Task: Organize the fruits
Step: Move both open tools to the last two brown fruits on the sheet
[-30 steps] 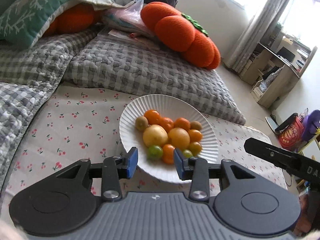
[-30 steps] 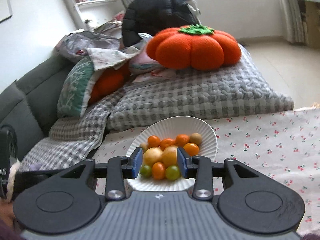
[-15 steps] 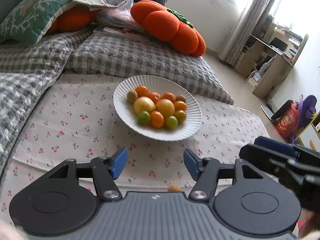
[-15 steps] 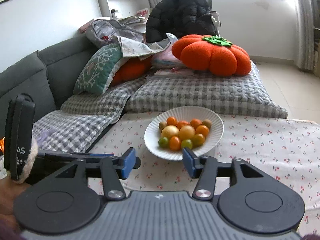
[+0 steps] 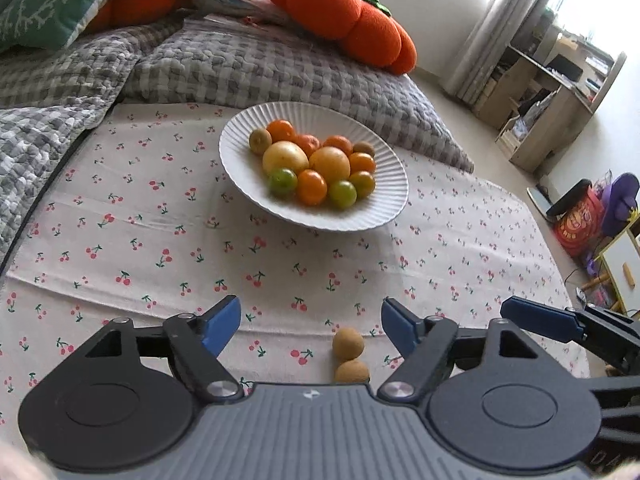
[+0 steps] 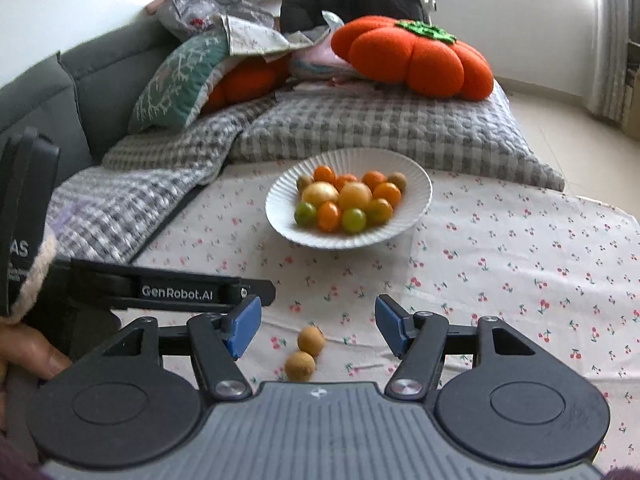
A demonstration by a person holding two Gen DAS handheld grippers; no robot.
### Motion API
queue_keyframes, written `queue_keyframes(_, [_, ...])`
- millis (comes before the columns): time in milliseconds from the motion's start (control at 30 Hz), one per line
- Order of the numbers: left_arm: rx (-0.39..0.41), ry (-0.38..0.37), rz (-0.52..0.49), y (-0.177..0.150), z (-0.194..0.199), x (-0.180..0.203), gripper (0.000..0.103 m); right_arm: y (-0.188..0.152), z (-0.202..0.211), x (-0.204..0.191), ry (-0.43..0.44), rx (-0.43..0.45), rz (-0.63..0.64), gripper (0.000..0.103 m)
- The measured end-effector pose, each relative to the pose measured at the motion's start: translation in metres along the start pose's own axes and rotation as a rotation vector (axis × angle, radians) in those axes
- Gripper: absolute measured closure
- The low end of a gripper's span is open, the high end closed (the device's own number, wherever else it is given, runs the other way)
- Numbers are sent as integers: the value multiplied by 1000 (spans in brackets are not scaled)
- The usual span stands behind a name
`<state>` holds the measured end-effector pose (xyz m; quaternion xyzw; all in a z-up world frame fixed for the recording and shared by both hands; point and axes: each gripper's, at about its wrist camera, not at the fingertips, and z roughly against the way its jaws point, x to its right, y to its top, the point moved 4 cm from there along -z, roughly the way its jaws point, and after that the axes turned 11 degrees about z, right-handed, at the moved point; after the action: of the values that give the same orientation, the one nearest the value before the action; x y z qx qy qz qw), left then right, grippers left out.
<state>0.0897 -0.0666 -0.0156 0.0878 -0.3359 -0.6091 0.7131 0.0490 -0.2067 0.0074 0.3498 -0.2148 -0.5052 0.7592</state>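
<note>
Two small tan round fruits (image 5: 349, 354) lay just ahead of both my tools, nearer my right tool (image 6: 318, 326); left tool (image 5: 311, 326) empty too, both having just spread wider.

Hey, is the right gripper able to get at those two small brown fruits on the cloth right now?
Probably yes. The right gripper, jaws just opened and empty, faces the two brown fruits with only bare tablecloth between.

This is a lived-in home — a living room. A grey sofa (image 6: 60, 92) is heaped with checked quilts (image 6: 360, 128), a green cushion (image 6: 176, 84) and a plush pumpkin pillow (image 6: 416, 56). A cherry-print cloth (image 5: 160, 240) covers the counter; curtains (image 5: 492, 24) and a cluttered wooden desk (image 5: 552, 96) stand by the bright window.
</note>
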Motion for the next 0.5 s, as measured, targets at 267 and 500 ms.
queue_keyframes(267, [-34, 9, 8, -3, -14, 0, 32, -20, -18, -20, 51, -58, 65, 41])
queue_keyframes(500, [-51, 5, -7, -8, -21, 3, 32, -36, -42, -41, 88, -120, 121, 50])
